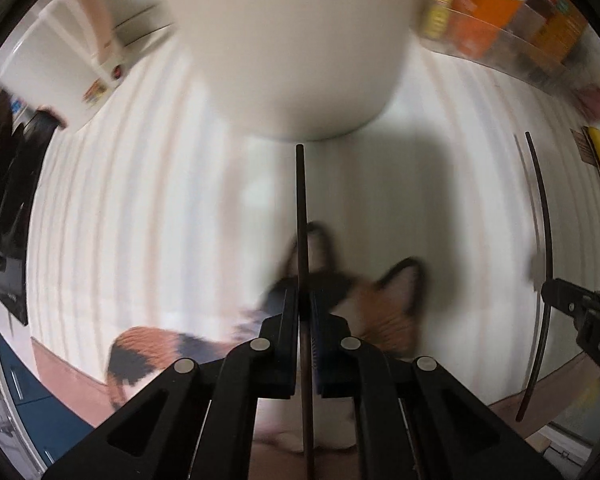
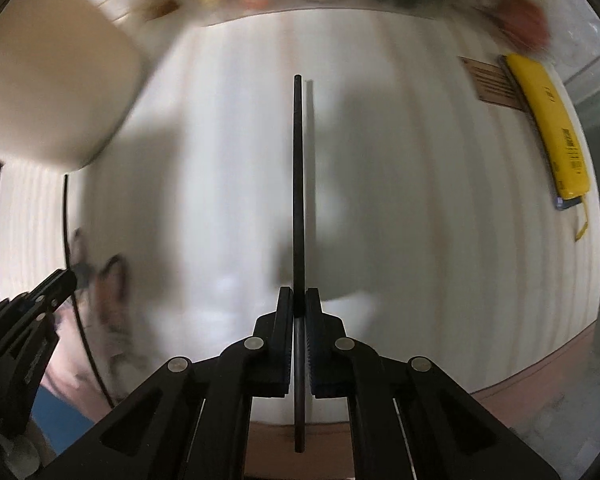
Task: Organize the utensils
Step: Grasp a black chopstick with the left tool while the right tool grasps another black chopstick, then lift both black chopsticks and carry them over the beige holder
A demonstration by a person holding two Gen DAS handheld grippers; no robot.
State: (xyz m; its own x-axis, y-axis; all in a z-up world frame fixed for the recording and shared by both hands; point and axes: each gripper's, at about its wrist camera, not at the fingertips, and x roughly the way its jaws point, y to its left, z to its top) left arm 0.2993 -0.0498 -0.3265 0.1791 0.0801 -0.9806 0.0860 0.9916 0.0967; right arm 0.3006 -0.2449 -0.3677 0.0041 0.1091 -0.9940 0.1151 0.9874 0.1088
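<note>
My left gripper (image 1: 303, 300) is shut on a thin dark chopstick (image 1: 301, 208) that points straight ahead; its tip ends just below a large cream holder cup (image 1: 284, 40). My right gripper (image 2: 299, 300) is shut on a second dark chopstick (image 2: 298, 168), held above the white table. The cup shows at the upper left of the right wrist view (image 2: 48, 88). The right gripper (image 1: 580, 312) with its chopstick (image 1: 542, 240) shows at the right of the left wrist view. The left gripper (image 2: 40, 300) with its chopstick (image 2: 70, 264) shows at the left of the right wrist view.
A white striped table (image 2: 400, 208) lies below. A yellow flat object (image 2: 548, 128) lies at its far right. Orange and yellow boxes (image 1: 492, 12) stand at the back. A calico cat (image 1: 384, 312) is below the left gripper. A white carton (image 1: 60, 56) is at the left.
</note>
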